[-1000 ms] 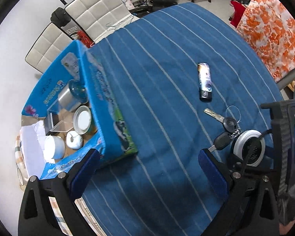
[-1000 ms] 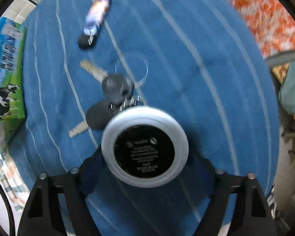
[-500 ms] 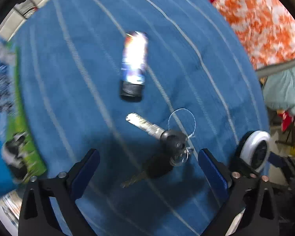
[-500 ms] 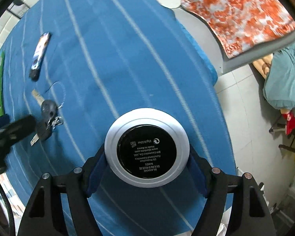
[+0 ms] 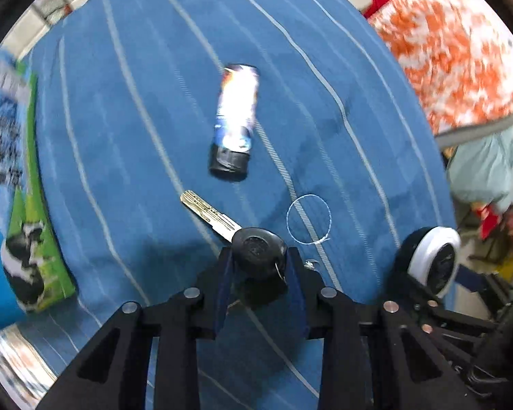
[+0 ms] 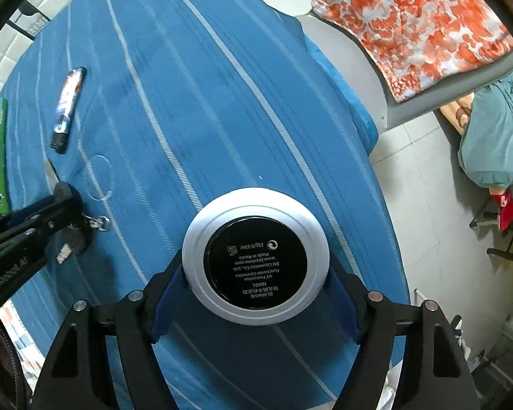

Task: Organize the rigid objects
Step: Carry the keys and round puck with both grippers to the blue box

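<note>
— Holding anything, the left hand-held gripper point(image 5: 260, 275)?
— Yes. Its blue-padded fingers point(image 5: 222, 282) are nearly together, pinched on the black plastic head of a bunch of keys point(image 5: 256, 251) lying on the blue striped cloth over the table point(image 5: 147, 68). One silver blade sticks out ahead.
— And the right hand-held gripper point(image 6: 256, 294)?
— Spread wider, clamped on one round silver-rimmed cosmetic compact with a black label point(image 6: 255, 256), held above the cloth.
— Count the rest.
— One glossy tube with a black cap point(image 5: 235, 123) just beyond the keys, one thin wire loop point(image 5: 308, 218) beside them, and one blue-and-green printed carton point(image 5: 13, 184) at the left edge.
</note>
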